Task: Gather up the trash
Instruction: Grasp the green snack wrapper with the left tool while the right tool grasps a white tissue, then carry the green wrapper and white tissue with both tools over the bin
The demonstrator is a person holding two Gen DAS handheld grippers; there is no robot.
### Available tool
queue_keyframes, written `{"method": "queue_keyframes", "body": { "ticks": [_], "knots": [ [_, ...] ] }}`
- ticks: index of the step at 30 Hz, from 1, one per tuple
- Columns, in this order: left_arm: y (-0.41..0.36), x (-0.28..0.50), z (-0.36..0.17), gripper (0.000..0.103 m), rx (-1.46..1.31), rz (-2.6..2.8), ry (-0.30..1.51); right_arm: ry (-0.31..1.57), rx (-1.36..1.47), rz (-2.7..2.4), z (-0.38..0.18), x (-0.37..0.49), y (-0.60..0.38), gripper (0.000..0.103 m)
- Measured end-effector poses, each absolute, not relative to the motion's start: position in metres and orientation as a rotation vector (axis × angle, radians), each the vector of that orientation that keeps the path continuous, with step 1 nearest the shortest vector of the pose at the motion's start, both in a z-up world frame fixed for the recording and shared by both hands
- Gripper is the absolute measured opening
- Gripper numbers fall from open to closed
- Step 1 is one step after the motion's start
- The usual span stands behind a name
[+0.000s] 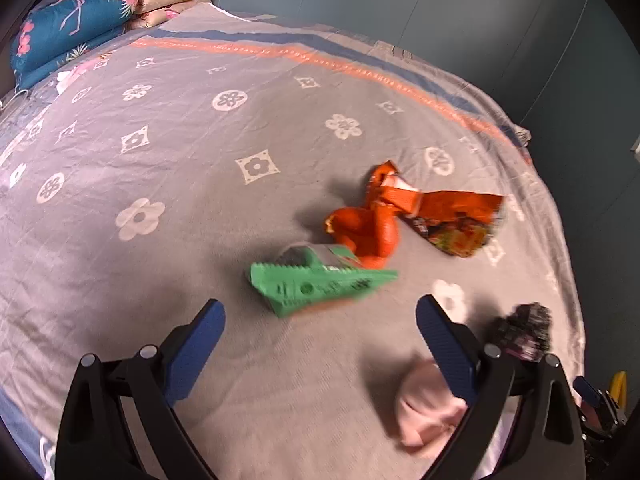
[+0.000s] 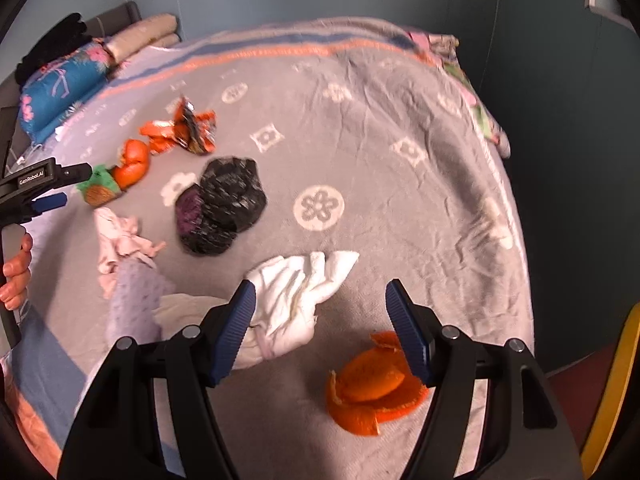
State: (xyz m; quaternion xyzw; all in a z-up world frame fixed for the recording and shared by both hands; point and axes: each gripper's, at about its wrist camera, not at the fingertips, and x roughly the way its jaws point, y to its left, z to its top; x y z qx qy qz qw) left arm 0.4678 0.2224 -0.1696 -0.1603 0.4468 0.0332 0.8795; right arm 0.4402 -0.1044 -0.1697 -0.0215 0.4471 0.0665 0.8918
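On a grey flowered bedspread lies scattered trash. In the left wrist view a green wrapper lies just ahead of my open, empty left gripper, with an orange peel and an orange snack wrapper behind it. In the right wrist view my right gripper is open and empty above the bedspread. An orange peel lies by its right finger and a crumpled white tissue by its left finger. A black plastic bag lies further off.
A pink cloth and the black bag lie by the left gripper's right finger. A pink cloth and lilac cloth lie left of the right gripper. Pillows are stacked at the bed's head. A blue-grey wall stands behind.
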Motion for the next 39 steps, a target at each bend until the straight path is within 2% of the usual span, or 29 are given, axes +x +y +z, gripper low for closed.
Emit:
{"method": "queue_keyframes", "body": {
  "ticks": [5,7,8,13,15,16,18,20,24,39],
  "knots": [
    [0.225,0.479,-0.194,0.092,-0.355,0.081,0.947,0.978,-0.027,0.142,-0.189,0.453,-0.105,0.065],
    [0.223,0.482,-0.2,0.089,-0.35,0.08,0.943,0.973,-0.034,0.149,-0.191,0.453,-0.103,0.064],
    [0.22,0.484,-0.202,0.083,-0.342,0.08,0.943,0.971,-0.034,0.157,-0.192,0.454,-0.102,0.062],
    [0.203,0.492,-0.207,0.066,-0.243,0.086,0.933,0.979,-0.065,0.183,-0.197,0.453,-0.089,0.045],
    [0.199,0.493,-0.208,0.057,-0.219,0.085,0.929,0.972,-0.077,0.183,-0.198,0.454,-0.085,0.035],
    [0.197,0.493,-0.208,0.055,-0.206,0.089,0.925,0.971,-0.074,0.183,-0.198,0.454,-0.084,0.032],
    [0.194,0.492,-0.207,0.051,-0.196,0.094,0.916,0.959,-0.084,0.188,-0.196,0.454,-0.08,0.021],
    [0.193,0.491,-0.207,0.049,-0.199,0.096,0.91,0.943,-0.103,0.196,-0.194,0.452,-0.075,0.017],
    [0.197,0.483,-0.202,0.045,-0.229,0.079,0.905,0.907,-0.11,0.226,-0.184,0.448,-0.07,0.014],
    [0.207,0.408,-0.144,0.044,-0.263,0.035,0.845,0.784,-0.029,0.306,-0.101,0.394,-0.082,0.014]
  ]
}}
